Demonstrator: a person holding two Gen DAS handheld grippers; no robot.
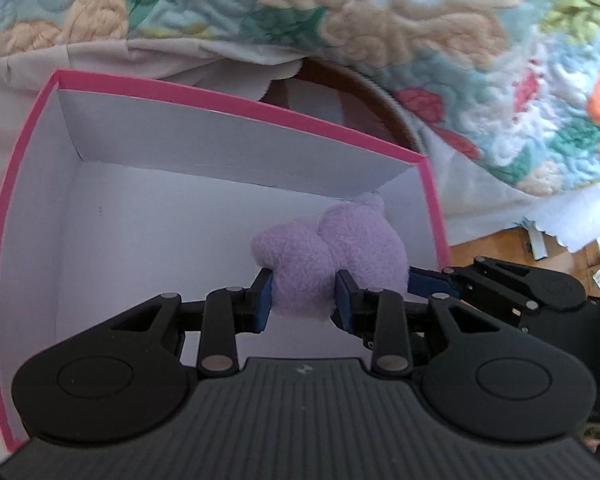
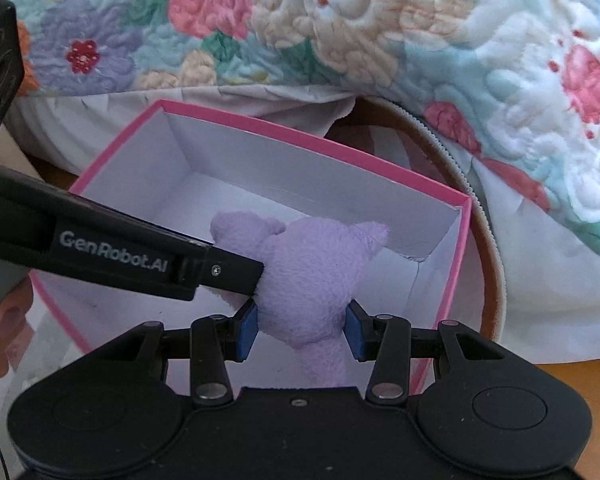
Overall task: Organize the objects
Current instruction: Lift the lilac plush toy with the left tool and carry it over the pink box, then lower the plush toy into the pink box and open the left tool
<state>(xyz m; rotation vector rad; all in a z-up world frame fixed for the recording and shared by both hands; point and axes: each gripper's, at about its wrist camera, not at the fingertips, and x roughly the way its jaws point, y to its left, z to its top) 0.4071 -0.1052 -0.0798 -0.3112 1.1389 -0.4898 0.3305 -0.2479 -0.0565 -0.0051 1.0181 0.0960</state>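
A purple plush toy (image 1: 324, 256) hangs over the inside of a pink box (image 1: 236, 98) with white walls. My left gripper (image 1: 305, 298) is shut on one part of the toy, its blue pads pressed into the fleece. In the right wrist view the same plush toy (image 2: 312, 280) fills the centre above the pink box (image 2: 312, 140), and my right gripper (image 2: 302, 330) is shut on its body. The left gripper's black arm (image 2: 112, 256) reaches in from the left and meets the toy. The right gripper's fingers (image 1: 432, 282) show beside the toy in the left wrist view.
A floral quilt (image 1: 420, 32) hangs over the bed edge right behind the box, with a beige sheet (image 1: 100, 60) under it. A round brown rim (image 2: 488, 264) curves past the box's right side. Wooden floor (image 1: 500, 248) with scraps shows at right.
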